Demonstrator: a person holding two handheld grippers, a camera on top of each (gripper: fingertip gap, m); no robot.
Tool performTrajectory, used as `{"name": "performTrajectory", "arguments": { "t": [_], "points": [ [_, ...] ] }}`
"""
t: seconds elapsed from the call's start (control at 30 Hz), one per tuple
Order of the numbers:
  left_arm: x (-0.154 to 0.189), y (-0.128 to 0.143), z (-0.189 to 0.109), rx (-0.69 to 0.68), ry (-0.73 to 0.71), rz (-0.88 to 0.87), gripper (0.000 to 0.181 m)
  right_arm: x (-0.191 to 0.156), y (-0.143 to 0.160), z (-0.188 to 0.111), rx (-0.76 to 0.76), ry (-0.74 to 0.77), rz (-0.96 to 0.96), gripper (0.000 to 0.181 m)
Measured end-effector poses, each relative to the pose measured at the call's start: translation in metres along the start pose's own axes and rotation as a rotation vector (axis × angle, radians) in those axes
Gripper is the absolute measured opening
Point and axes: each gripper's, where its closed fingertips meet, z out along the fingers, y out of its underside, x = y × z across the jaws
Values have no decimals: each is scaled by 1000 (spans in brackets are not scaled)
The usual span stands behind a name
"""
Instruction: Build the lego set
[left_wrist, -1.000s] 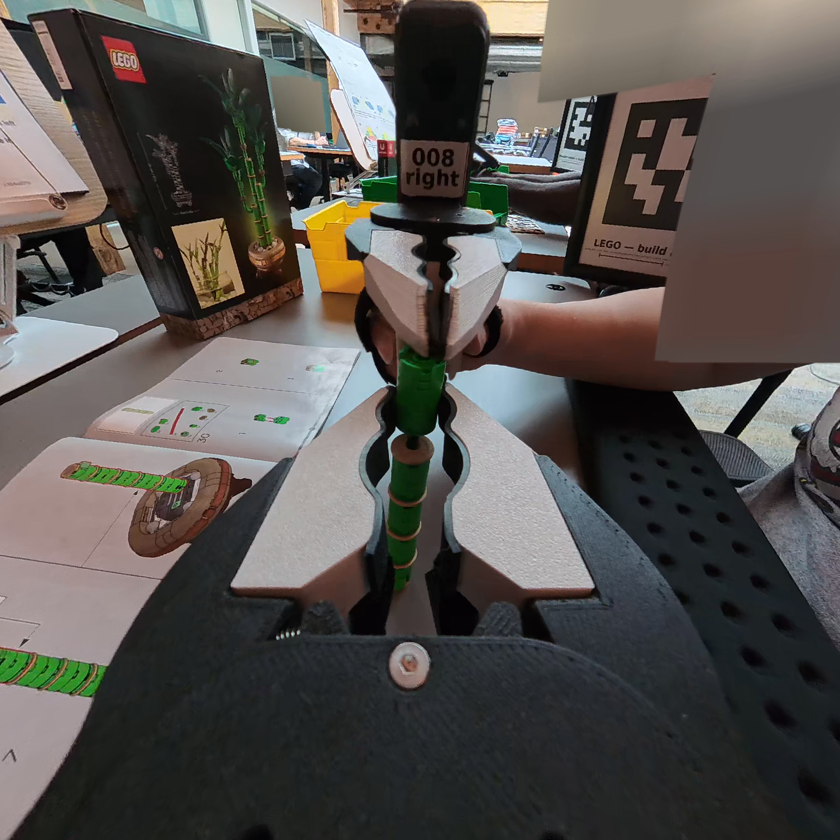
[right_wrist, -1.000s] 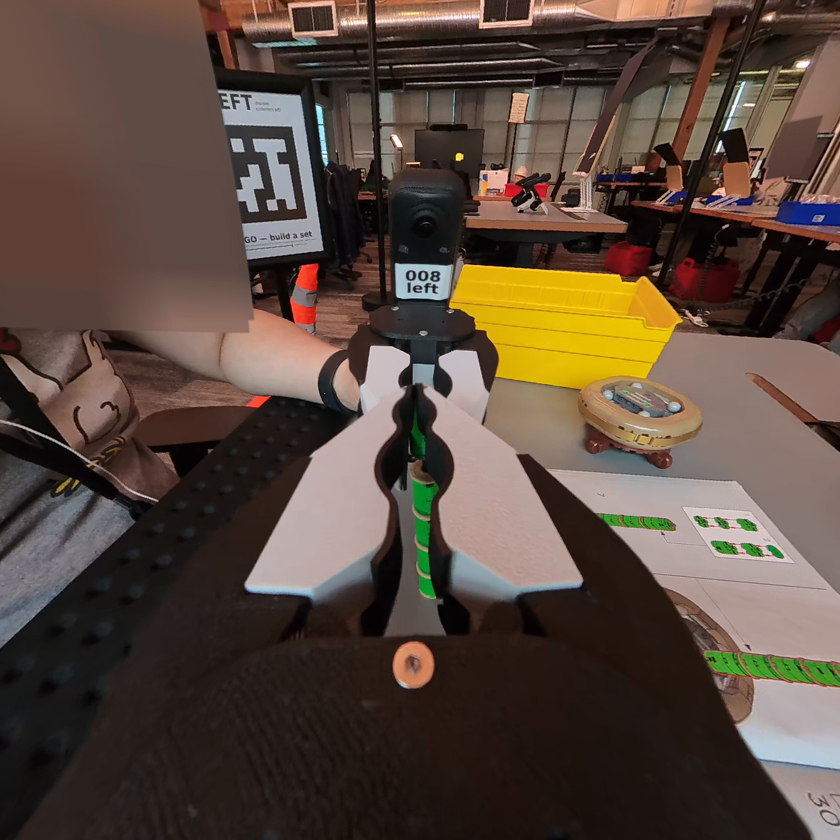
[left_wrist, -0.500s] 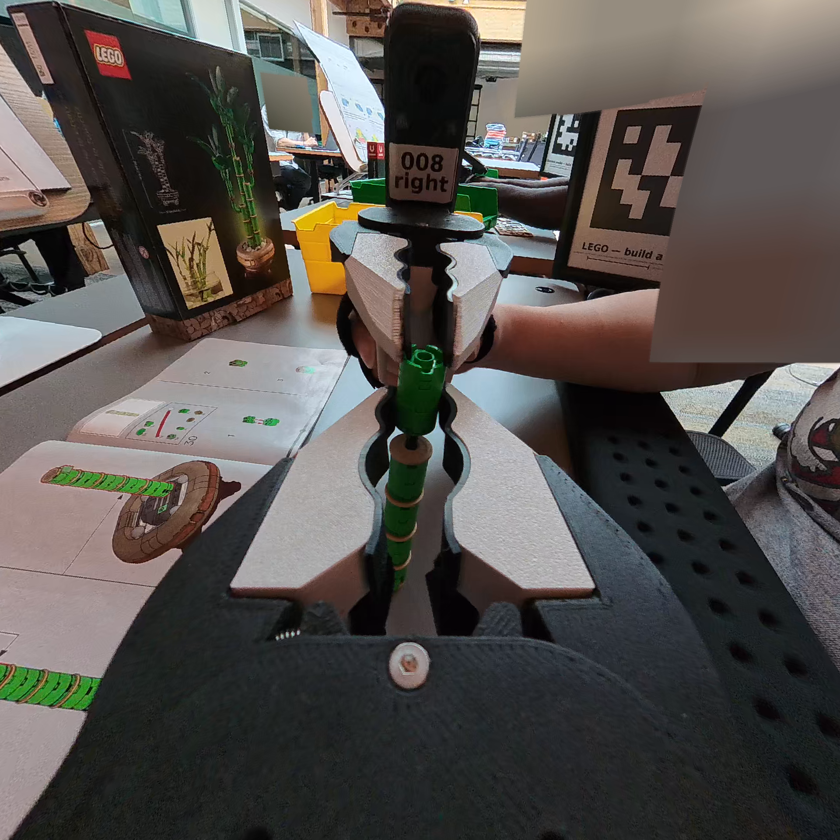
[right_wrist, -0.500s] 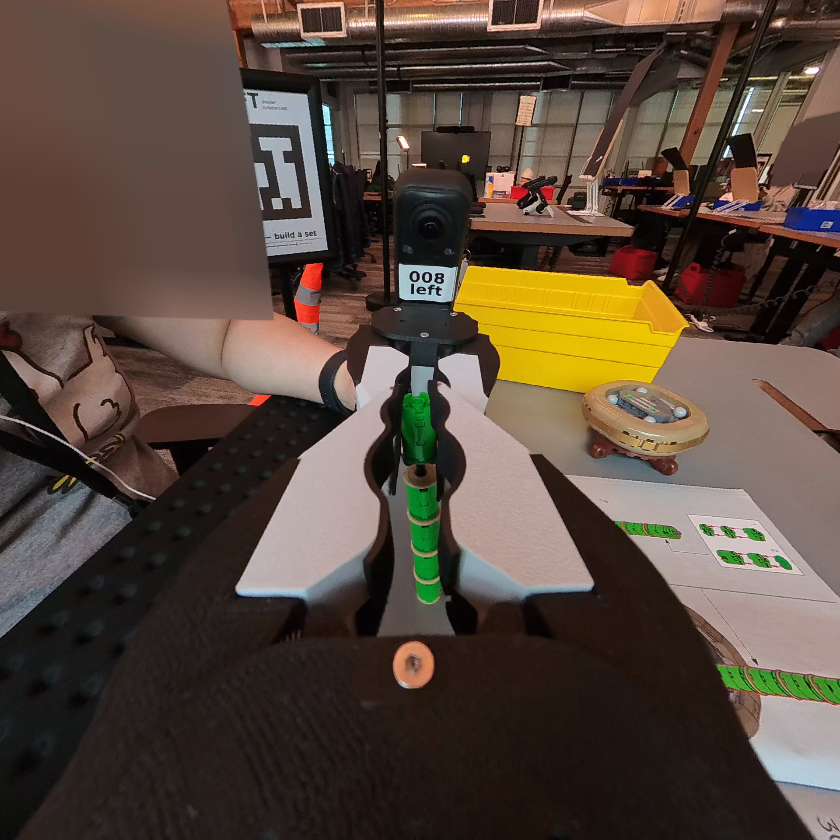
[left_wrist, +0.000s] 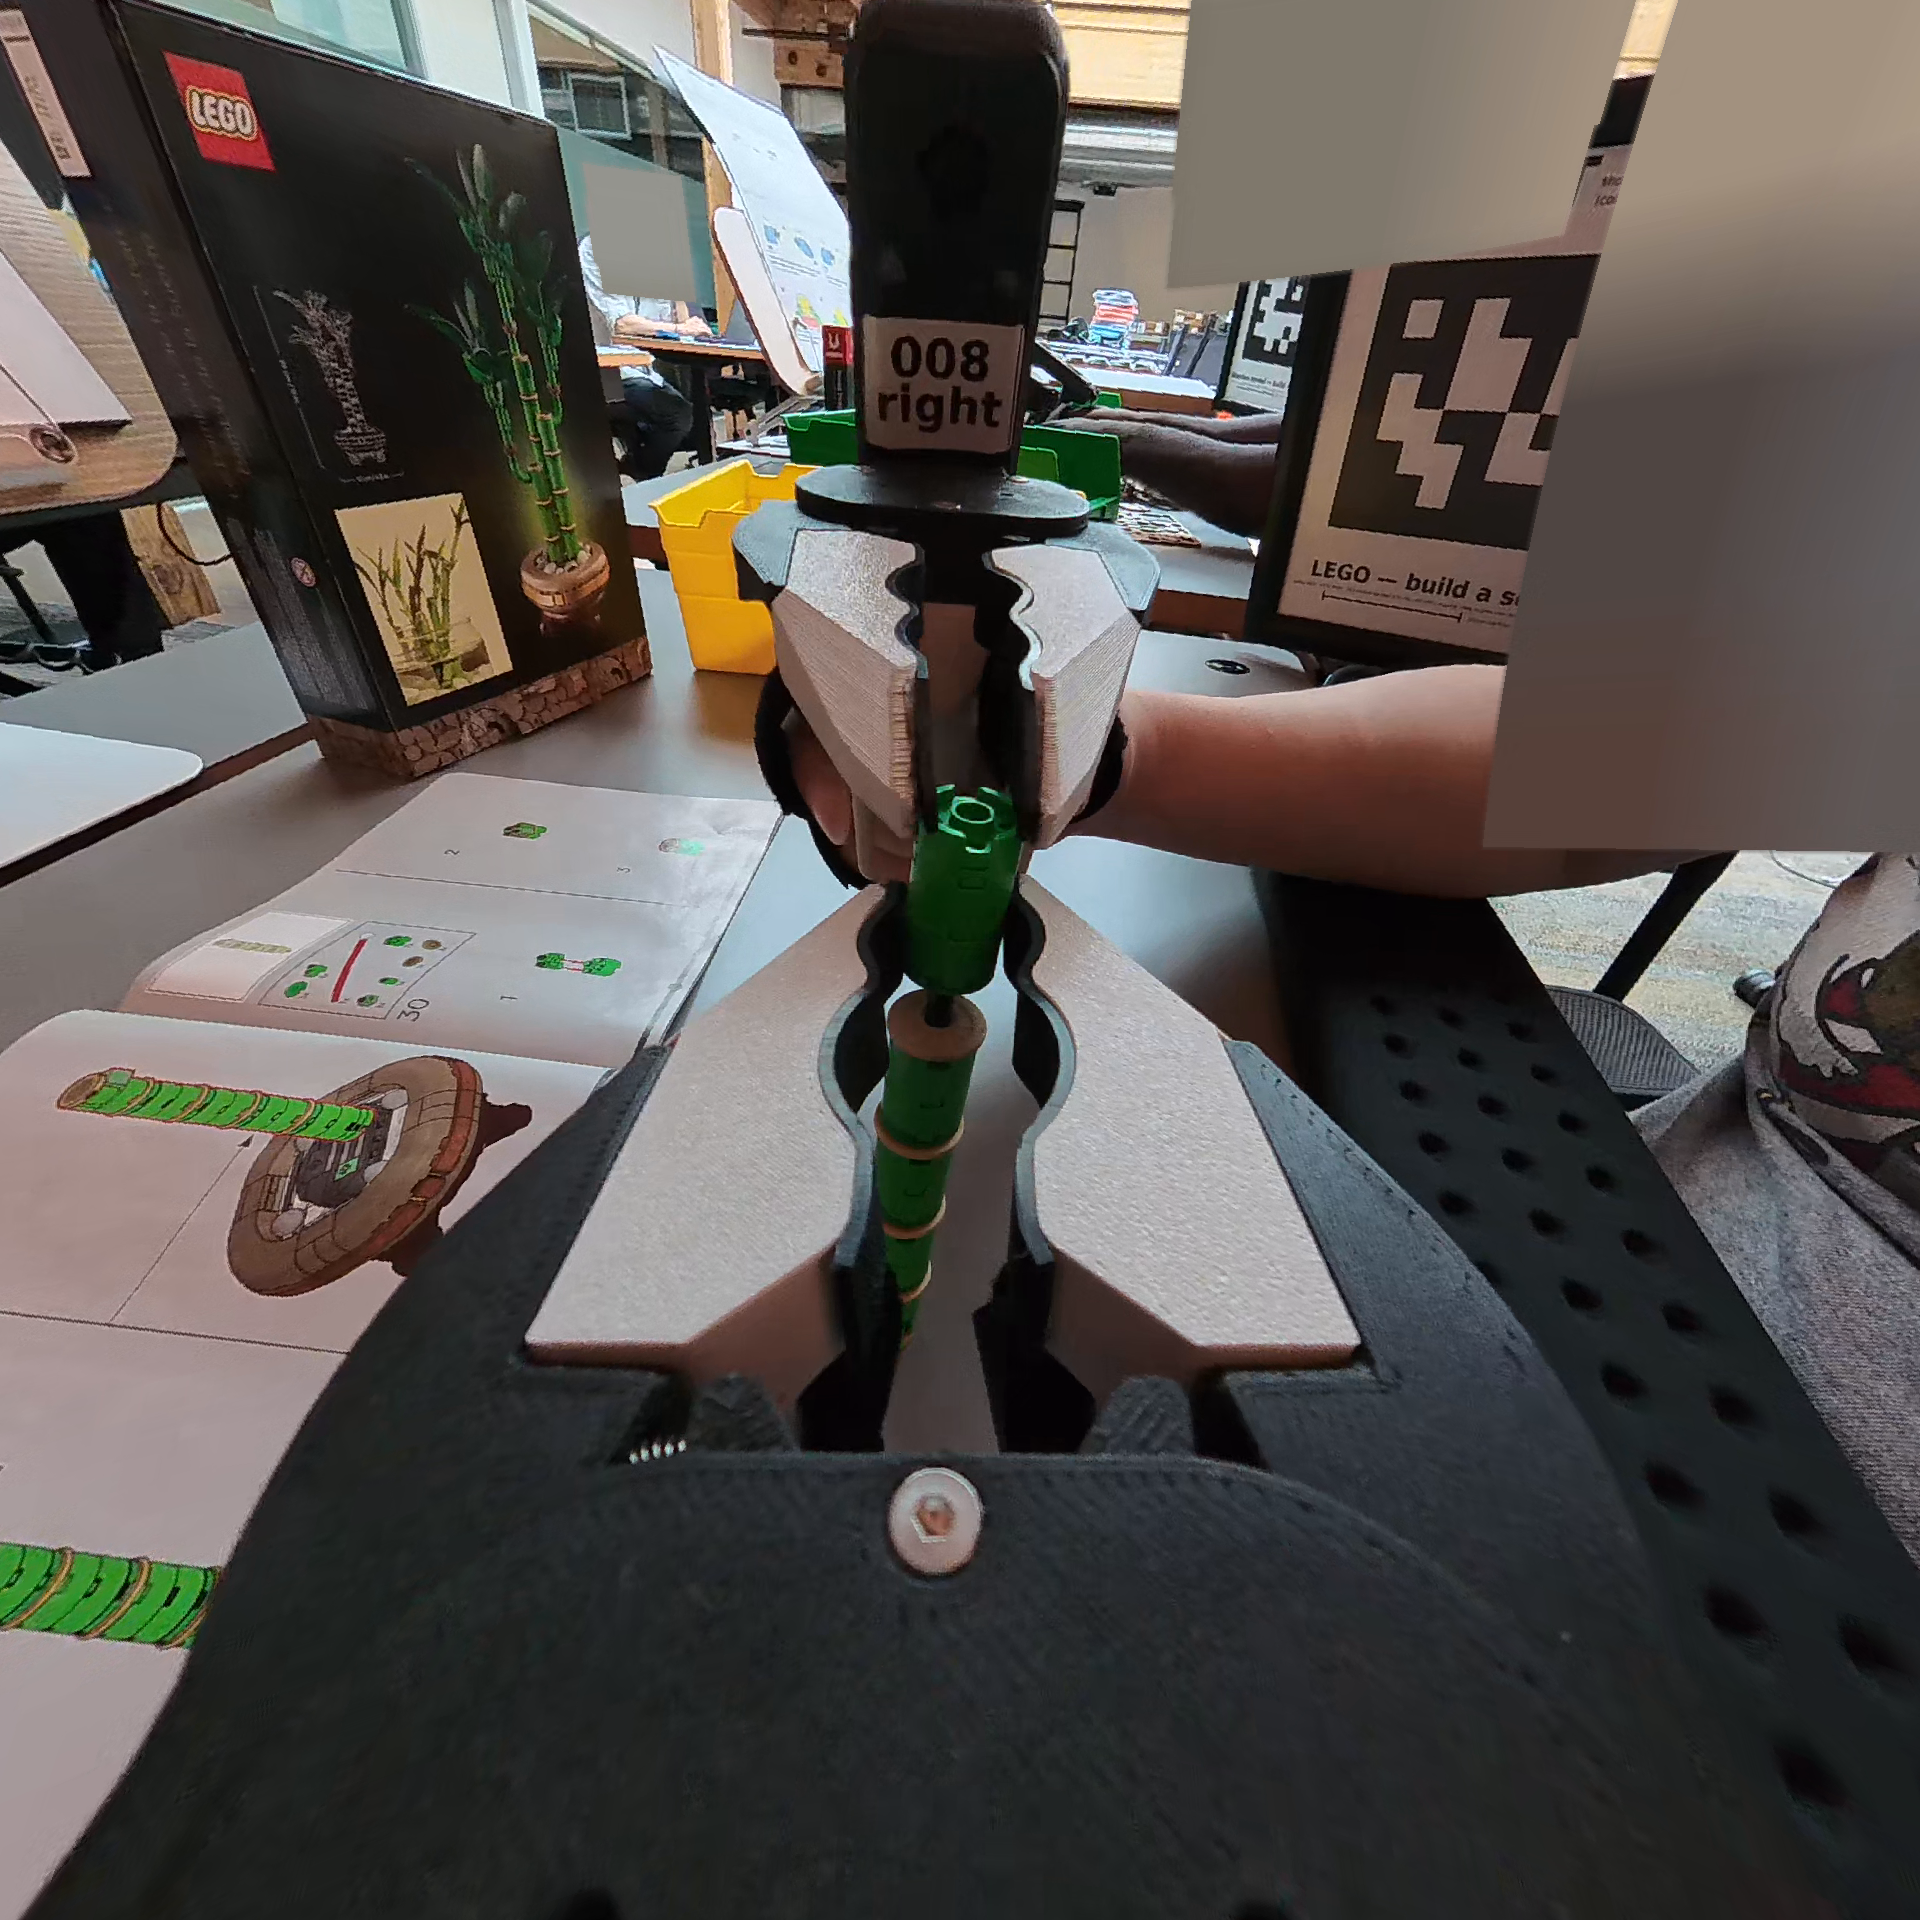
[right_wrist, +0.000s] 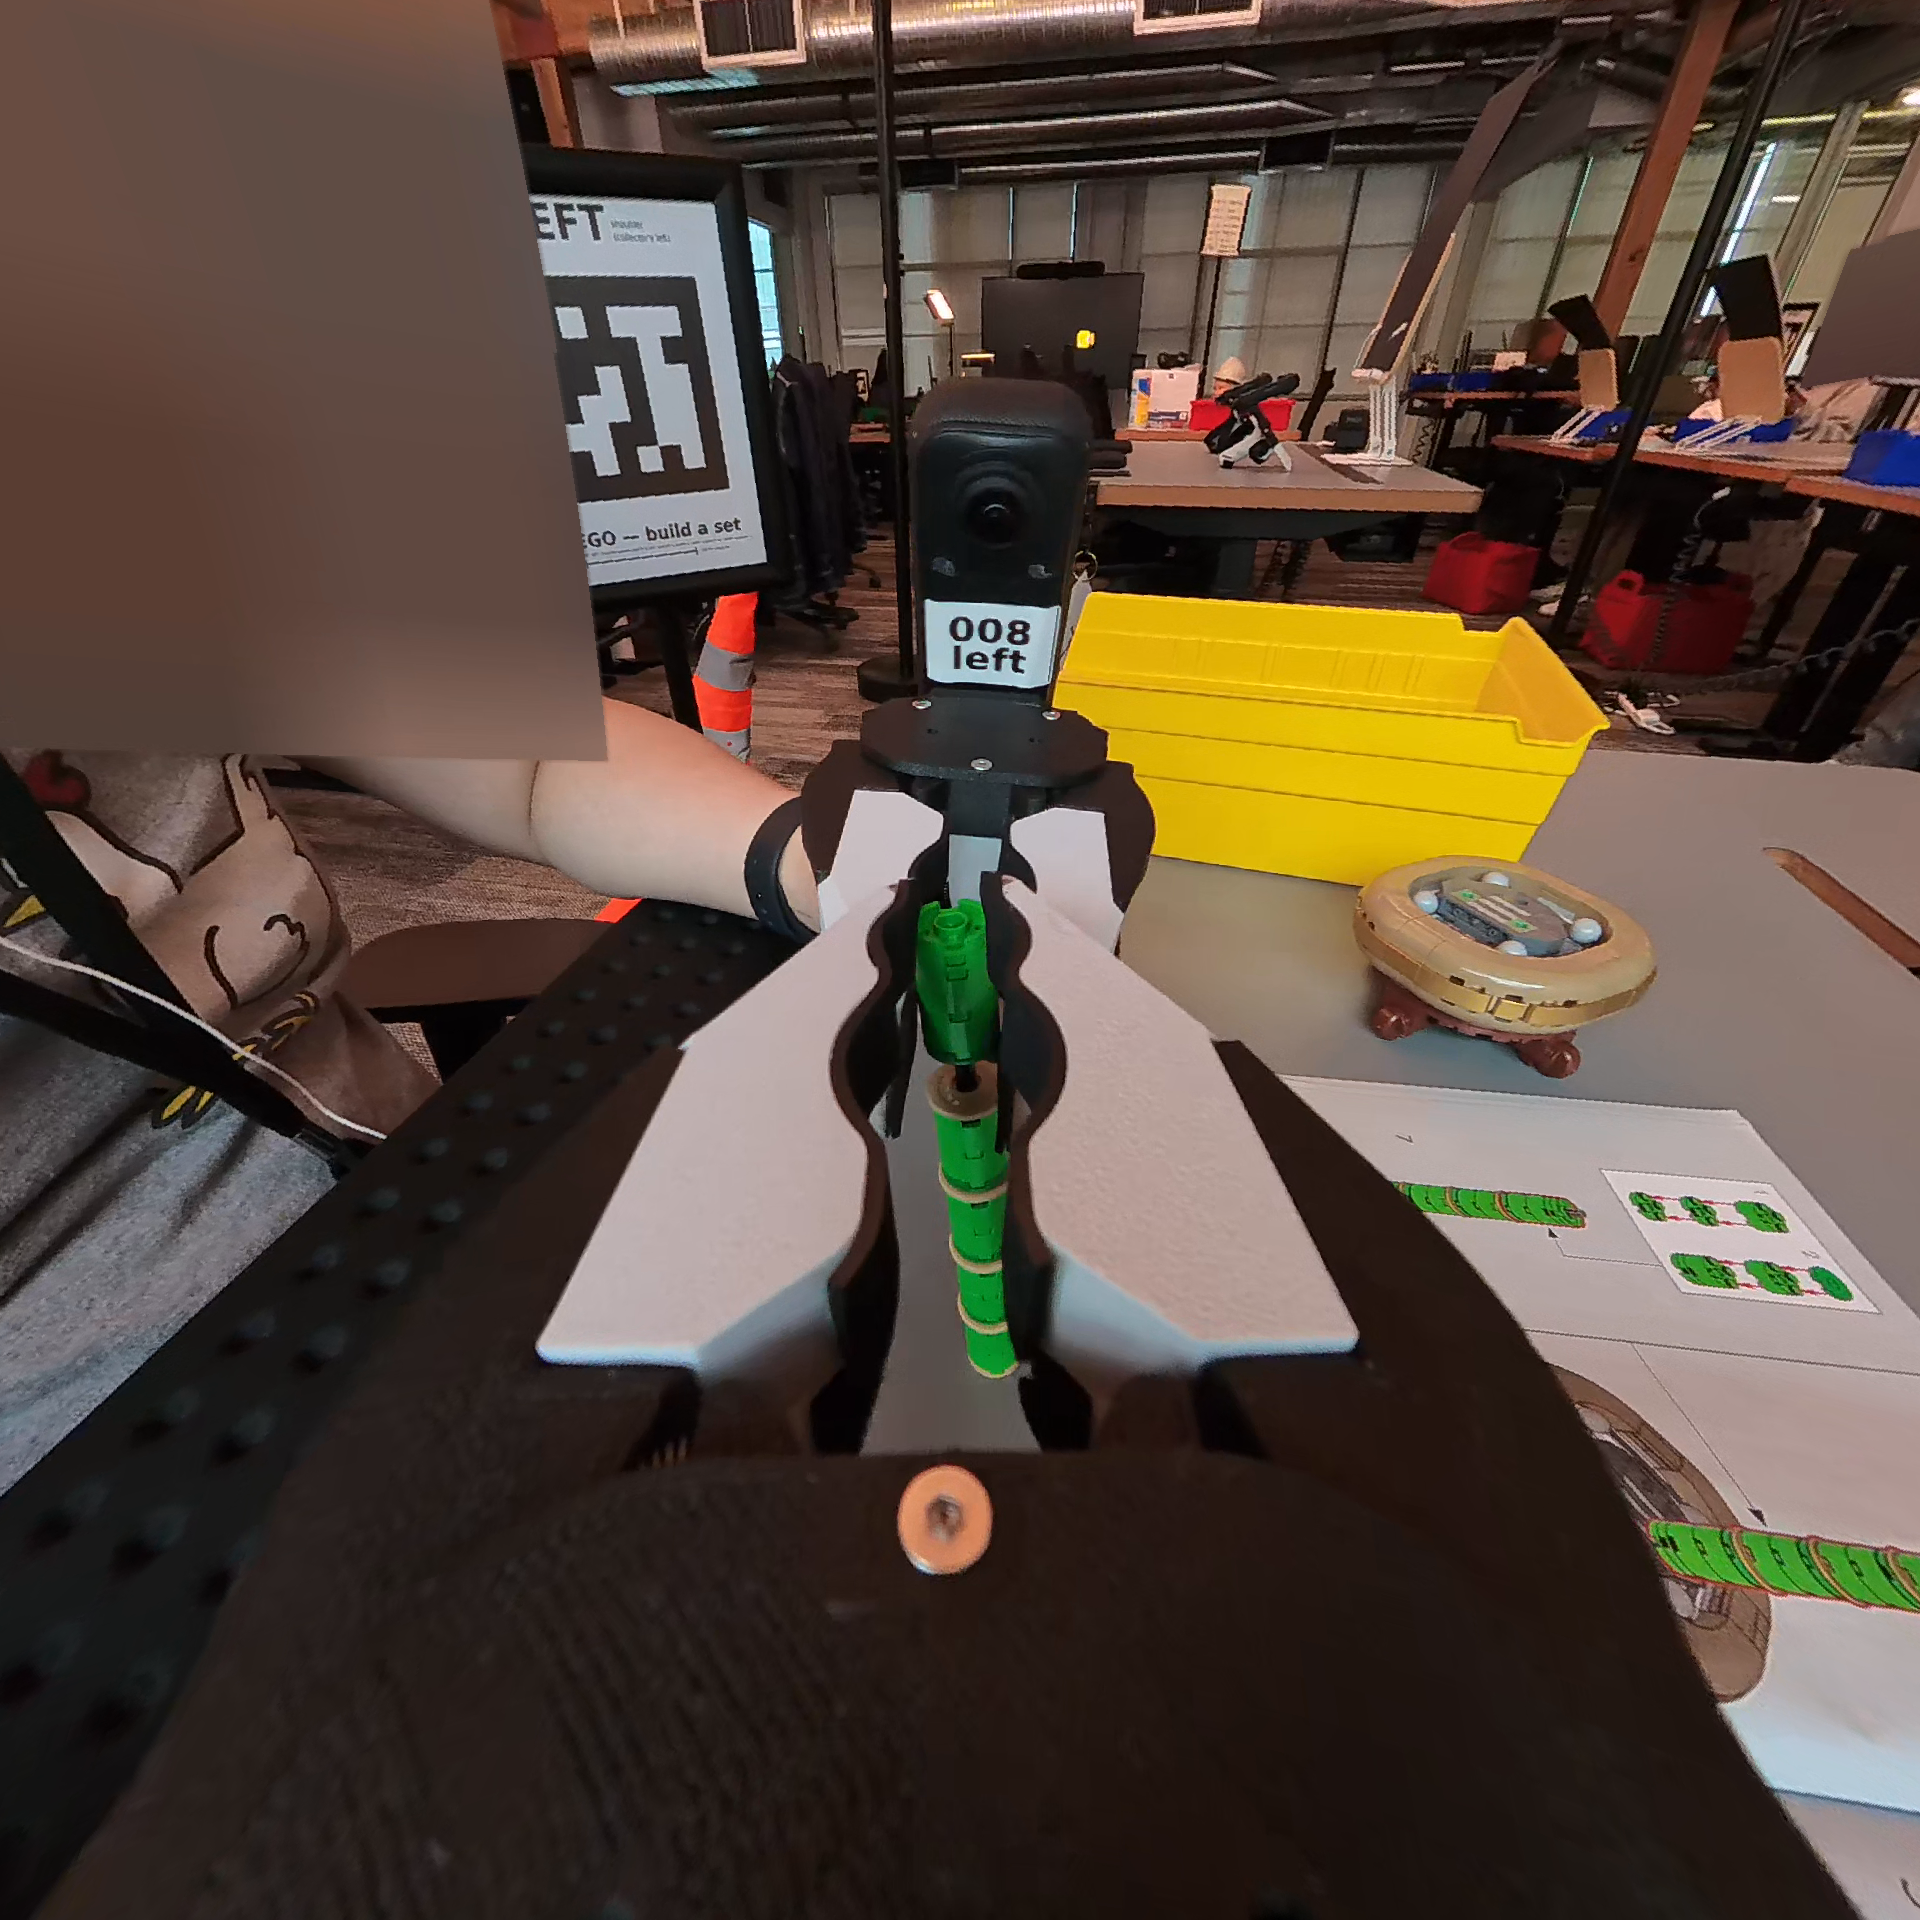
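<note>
A green bamboo stalk with tan rings (left_wrist: 914, 1153) hangs upright between the two facing grippers. It shows through the finger gap in both views, and in the right wrist view (right_wrist: 971, 1226). A thicker green top piece (left_wrist: 956, 904) sits on a thin black axle above the top ring. My left gripper (left_wrist: 951, 914) is shut on this top piece. My right gripper (right_wrist: 951, 904) faces it tip to tip. Its jaws are apart on either side of the piece's studded top (right_wrist: 956, 987).
An open instruction booklet (left_wrist: 468, 935) lies on the grey table (right_wrist: 1714, 831). The round tan and brown pot base (right_wrist: 1501, 945) and a yellow bin (right_wrist: 1320, 727) stand beyond it. The set's box (left_wrist: 395, 416) stands at the far left. A black perforated chair (left_wrist: 1507, 1195) is beside the table.
My right gripper was shut over the top of the green piece. Its jaws have parted and the studded top now shows. My left gripper keeps its hold.
</note>
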Motion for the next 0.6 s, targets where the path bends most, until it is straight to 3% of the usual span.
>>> {"name": "performTrajectory", "arguments": {
  "t": [0.6],
  "points": [
    [3, 1, 1, -2, 18, 1, 18, -8, 0, 0, 1, -11, -80, 5]
  ]
}}
